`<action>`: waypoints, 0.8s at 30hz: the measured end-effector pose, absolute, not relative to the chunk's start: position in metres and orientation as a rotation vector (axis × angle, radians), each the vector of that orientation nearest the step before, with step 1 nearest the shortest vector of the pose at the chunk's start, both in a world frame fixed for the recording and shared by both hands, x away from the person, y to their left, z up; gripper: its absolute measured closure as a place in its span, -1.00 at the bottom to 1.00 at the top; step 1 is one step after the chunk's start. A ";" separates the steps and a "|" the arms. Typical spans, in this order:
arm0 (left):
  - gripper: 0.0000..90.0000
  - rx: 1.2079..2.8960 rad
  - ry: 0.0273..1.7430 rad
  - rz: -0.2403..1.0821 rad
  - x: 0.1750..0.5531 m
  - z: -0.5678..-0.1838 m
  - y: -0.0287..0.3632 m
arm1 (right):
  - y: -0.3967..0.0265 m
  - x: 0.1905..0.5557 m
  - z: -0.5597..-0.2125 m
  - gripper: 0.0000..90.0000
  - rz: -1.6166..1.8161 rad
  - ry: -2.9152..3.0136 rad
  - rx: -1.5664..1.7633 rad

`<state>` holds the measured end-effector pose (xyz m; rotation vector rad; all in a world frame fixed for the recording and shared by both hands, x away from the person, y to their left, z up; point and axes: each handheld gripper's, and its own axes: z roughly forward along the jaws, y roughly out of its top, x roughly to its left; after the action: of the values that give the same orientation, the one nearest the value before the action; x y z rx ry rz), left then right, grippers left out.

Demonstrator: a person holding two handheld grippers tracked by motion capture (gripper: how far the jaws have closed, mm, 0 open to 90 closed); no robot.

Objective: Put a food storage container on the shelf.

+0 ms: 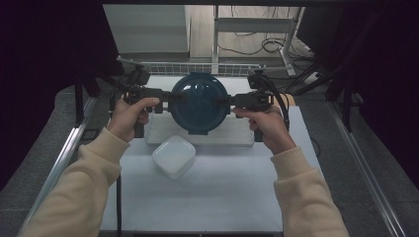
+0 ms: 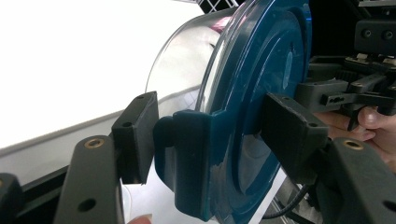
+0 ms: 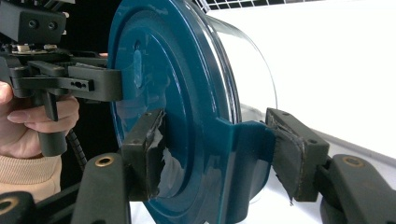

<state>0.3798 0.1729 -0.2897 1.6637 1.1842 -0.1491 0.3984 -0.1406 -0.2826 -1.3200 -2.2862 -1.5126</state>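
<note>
Both grippers hold the round container (image 1: 200, 102) in the air, tipped on edge so its teal lid (image 1: 201, 104) faces the person and the clear bowl (image 2: 184, 60) points away. Left gripper (image 1: 174, 98) grips the lid's latch tab (image 2: 187, 154) at 9 o'clock; right gripper (image 1: 225, 101) has the opposite tab (image 3: 245, 154) at 3 o'clock. Each is about half closed, one pad on the lid face, the other behind the tab. My read: opposed grips on the tabs keep it from rolling while it's carried or turned.

Container hangs over the tray (image 1: 163, 133) at the far middle of the surface (image 1: 222, 192). Bowl looks empty through the clear wall, though glare hides part of it.

White square box (image 1: 173, 156) sits lidded on the surface at 7 o'clock of the container, contents hidden.
</note>
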 end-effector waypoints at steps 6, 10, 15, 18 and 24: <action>-0.16 1.651 1.176 -0.148 0.389 -0.284 0.177 | -0.137 0.407 -0.272 -0.11 -1.521 -2.308 -1.312; -0.16 1.650 1.187 -0.153 0.397 -0.281 0.179 | -0.134 0.416 -0.269 -0.11 -1.503 -2.301 -1.314; -0.16 1.647 1.198 -0.172 0.411 -0.281 0.181 | -0.133 0.429 -0.268 -0.11 -1.484 -2.289 -1.327; -0.16 1.644 1.203 -0.180 0.417 -0.281 0.182 | -0.133 0.435 -0.268 -0.10 -1.480 -2.286 -1.327; -0.16 1.646 1.215 -0.192 0.431 -0.280 0.181 | -0.134 0.450 -0.267 -0.10 -1.471 -2.273 -1.332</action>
<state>0.4312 0.1809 -0.2802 1.6460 1.2151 -0.1924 0.4500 -0.1341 -0.2671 -1.3319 -2.2729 -1.4706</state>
